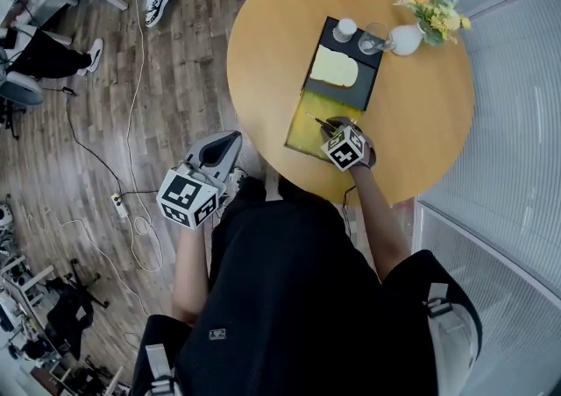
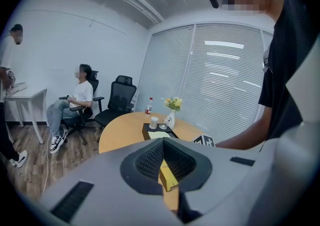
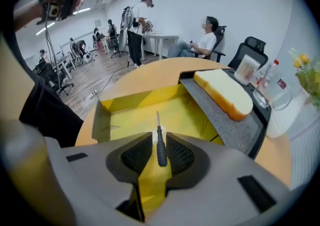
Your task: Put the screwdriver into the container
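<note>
Right gripper [image 1: 334, 130] is clamped on the screwdriver [image 3: 160, 146] by its black handle. The thin shaft sticks out past the jaws, pointing over the bottom of the yellow container [image 3: 125, 112]. That open box sits at the near edge of the round desk [image 1: 272, 44], right up against a black tray [image 1: 366, 92]. Can't tell if the tip touches the bottom. Left gripper [image 1: 228, 142] hangs off the desk over the wooden floor [image 1: 175, 79], jaws pinched together with nothing in them.
</note>
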{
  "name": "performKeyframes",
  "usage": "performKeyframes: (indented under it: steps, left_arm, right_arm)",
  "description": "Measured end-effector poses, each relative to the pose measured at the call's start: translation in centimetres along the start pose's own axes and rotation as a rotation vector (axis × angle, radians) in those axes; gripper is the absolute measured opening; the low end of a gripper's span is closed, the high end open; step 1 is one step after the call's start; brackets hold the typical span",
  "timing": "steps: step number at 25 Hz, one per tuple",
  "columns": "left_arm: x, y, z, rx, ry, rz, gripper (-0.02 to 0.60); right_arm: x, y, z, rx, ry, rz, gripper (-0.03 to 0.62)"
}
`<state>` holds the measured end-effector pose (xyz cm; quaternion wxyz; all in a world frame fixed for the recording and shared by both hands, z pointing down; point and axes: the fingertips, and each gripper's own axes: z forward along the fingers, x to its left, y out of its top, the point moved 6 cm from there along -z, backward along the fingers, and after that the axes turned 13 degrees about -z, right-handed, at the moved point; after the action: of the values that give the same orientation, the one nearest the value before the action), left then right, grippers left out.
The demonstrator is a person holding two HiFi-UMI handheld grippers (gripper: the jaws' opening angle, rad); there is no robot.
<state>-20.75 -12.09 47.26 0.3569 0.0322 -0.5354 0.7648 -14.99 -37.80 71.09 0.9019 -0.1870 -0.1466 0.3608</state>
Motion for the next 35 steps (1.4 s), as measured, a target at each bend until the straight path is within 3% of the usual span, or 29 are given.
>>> performKeyframes:
  steps: [4,10,19,25,35]
  left_arm:
    - [-0.1,0.2,1.0,0.003,-0.045,0.006,0.003]
    - [-0.6,0.1,2.8,0.019,-0.122,0.015,0.003]
    - [-2.8,0.2,5.6,0.045,-0.236,0.045,0.003]
    - [-3.9,0.8,6.4,0.083,-0.312,0.079,0.003]
    - [-2.7,1.4,5.2,0.112,-0.415,0.111,0.003]
  right_arm:
    - [0.4,1.0,-2.5,-0.073,-0.014,0.062,0.051]
    - [4.1,2.2,-8.3,-0.305,0.035,0.144,0.017]
    - [5.8,1.6,-13.9,-0.453,-0.035,0.244,0.018]
    - [5.3,1.7,-15.3,-0.481,-0.14,0.3,0.018]
    - [6.9,3.6,-15.7,-0.462,-0.229,0.35,0.018]
